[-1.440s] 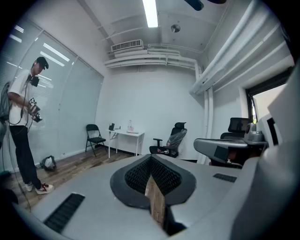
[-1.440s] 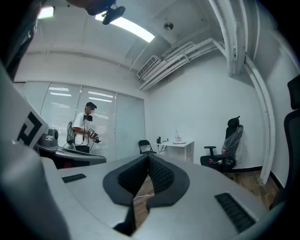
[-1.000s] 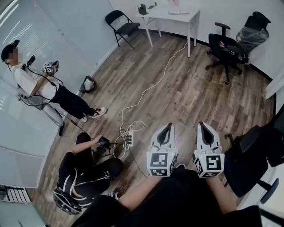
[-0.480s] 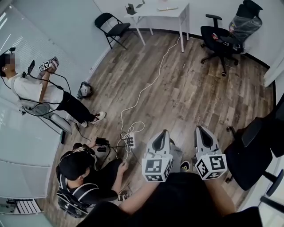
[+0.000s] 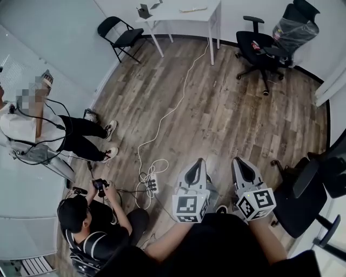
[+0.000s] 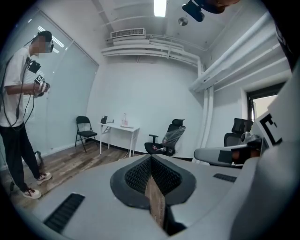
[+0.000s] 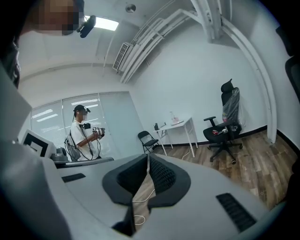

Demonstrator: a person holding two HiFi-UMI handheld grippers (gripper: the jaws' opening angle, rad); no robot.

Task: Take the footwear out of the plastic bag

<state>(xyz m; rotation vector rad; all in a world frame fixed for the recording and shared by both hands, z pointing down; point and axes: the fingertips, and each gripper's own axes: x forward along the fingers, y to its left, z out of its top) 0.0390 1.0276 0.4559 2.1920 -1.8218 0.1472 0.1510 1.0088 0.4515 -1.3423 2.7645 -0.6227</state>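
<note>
Left tool (image 5: 200,161), right tool (image 5: 236,160) closed, empty, above floor (image 5: 216,108)

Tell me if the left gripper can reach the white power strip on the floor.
Probably not yet: left gripper is shut and held well above the floor; the white power strip lies down there, unobstructed.

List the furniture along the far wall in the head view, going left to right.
black folding chair → white table → office chair with plastic-wrapped back
</note>
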